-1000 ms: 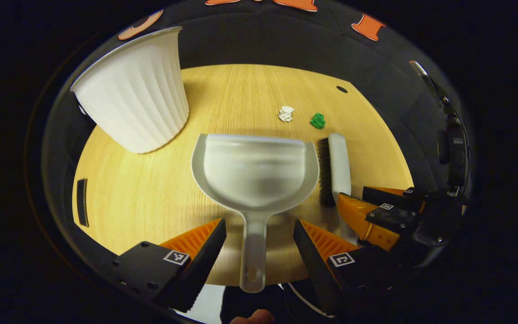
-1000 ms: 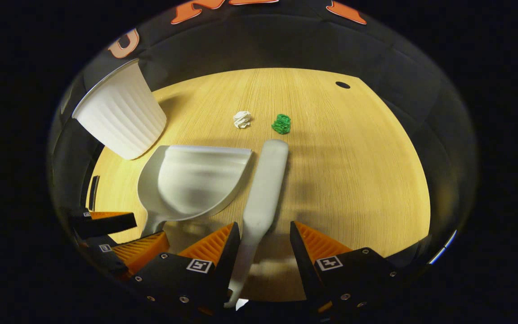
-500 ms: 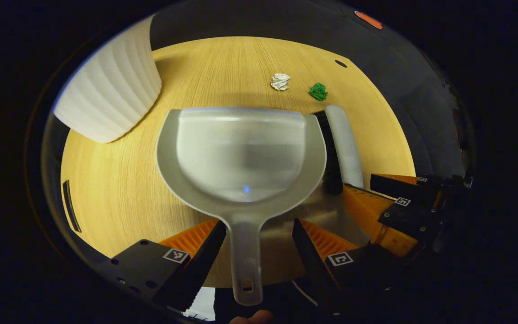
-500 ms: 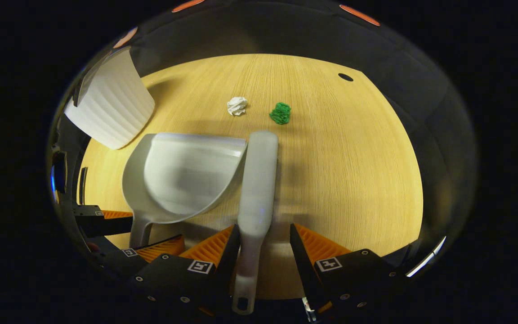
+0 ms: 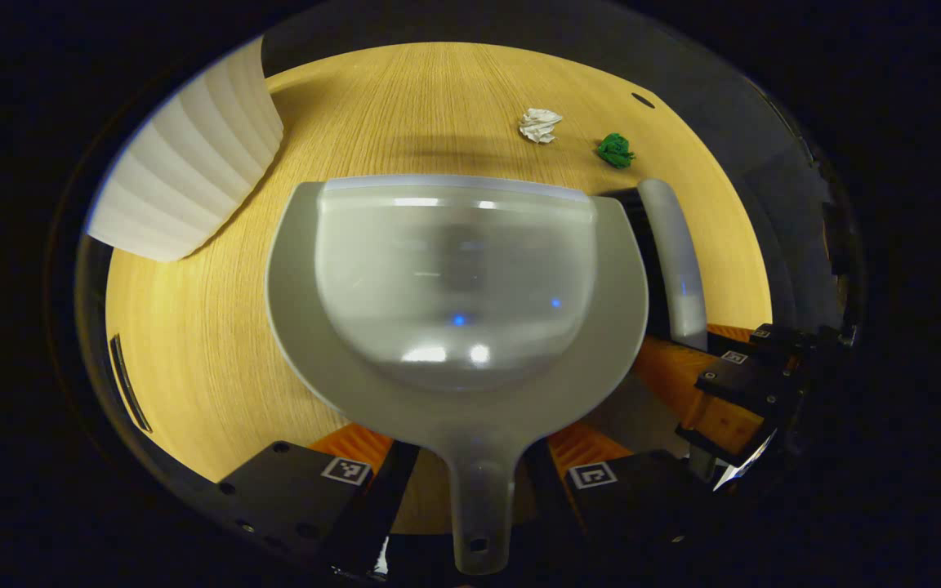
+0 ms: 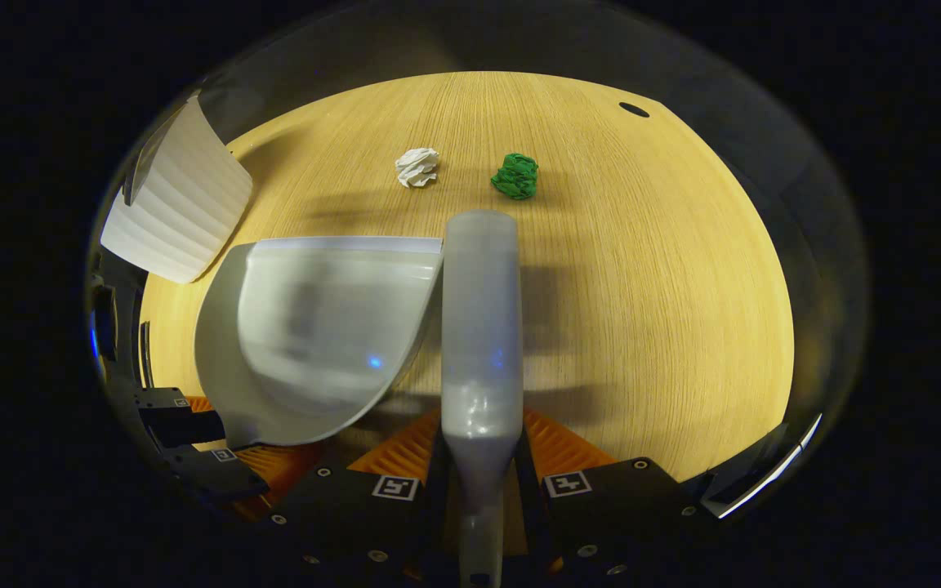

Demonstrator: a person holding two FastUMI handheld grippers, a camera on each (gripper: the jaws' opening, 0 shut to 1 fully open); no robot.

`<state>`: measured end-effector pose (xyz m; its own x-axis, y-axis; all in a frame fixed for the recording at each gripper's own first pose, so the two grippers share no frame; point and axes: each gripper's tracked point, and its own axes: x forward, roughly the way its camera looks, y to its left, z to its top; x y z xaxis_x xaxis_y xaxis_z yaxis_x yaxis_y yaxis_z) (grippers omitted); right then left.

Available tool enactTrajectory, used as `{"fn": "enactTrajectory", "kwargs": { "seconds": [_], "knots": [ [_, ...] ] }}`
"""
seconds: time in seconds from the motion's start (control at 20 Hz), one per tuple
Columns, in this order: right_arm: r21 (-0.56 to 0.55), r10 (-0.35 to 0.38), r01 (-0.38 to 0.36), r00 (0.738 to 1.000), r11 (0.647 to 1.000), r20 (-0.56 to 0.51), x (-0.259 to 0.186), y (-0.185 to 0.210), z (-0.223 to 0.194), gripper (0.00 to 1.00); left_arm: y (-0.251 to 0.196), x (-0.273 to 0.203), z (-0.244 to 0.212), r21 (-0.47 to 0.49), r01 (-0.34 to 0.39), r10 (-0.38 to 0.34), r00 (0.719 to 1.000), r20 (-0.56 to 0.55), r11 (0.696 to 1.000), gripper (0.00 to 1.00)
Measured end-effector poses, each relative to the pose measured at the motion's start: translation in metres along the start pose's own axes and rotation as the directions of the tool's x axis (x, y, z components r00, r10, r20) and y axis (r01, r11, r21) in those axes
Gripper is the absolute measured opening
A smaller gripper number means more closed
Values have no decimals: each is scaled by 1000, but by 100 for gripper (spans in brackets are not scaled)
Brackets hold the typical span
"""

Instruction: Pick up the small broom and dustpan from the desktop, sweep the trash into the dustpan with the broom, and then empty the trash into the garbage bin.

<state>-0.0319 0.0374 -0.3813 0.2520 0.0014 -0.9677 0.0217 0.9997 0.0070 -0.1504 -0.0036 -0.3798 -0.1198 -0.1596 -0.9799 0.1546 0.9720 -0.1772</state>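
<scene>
The grey dustpan [image 5: 454,278] sits close before the left gripper view, and my left gripper [image 5: 477,457] is shut on its handle. To its right lies the grey small broom [image 5: 675,261], bristles toward the pan. In the right gripper view my right gripper [image 6: 483,433] is shut on the broom [image 6: 480,310] handle, with the dustpan [image 6: 315,327] touching its left side. A white paper wad [image 6: 417,167] and a green wad [image 6: 515,175] lie on the wooden table just beyond the broom's tip. The white ribbed garbage bin [image 5: 185,171] stands at the far left.
The wooden table [image 6: 666,310] has open room to the right of the broom. A small round hole [image 6: 633,109] is near its far right corner. A dark slot [image 5: 129,384] is at the left edge. The black cloth wall rises behind the table.
Both grippers moved forward and closed, the left on the dustpan handle and the right on the broom handle. Dustpan and broom now look larger and nearer; the bin slid toward the left edge.
</scene>
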Motion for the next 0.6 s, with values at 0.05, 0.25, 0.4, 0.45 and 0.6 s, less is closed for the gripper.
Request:
{"fn": "enactTrajectory", "kwargs": {
  "seconds": [0.05,0.25,0.4,0.45,0.6],
  "knots": [
    [2,6,-6,1000,1000,4,-1,-1,1,30,-3,0,-1,-1,14,-14,1000,-3,1000,63],
    [23,45,-45,999,999,-6,-2,-5,8,30,-2,1,-4,42,5,-4,1000,-24,999,35],
    [37,57,-58,998,998,15,-11,-24,25,24,9,8,5,132,21,-20,1000,-15,991,33],
    [46,55,-56,998,997,22,-14,-35,32,24,16,12,5,164,20,-19,1000,-5,986,32],
    [40,33,-35,998,999,45,-17,-70,65,24,36,9,12,288,20,-15,1000,-19,958,30]
  ]
}}
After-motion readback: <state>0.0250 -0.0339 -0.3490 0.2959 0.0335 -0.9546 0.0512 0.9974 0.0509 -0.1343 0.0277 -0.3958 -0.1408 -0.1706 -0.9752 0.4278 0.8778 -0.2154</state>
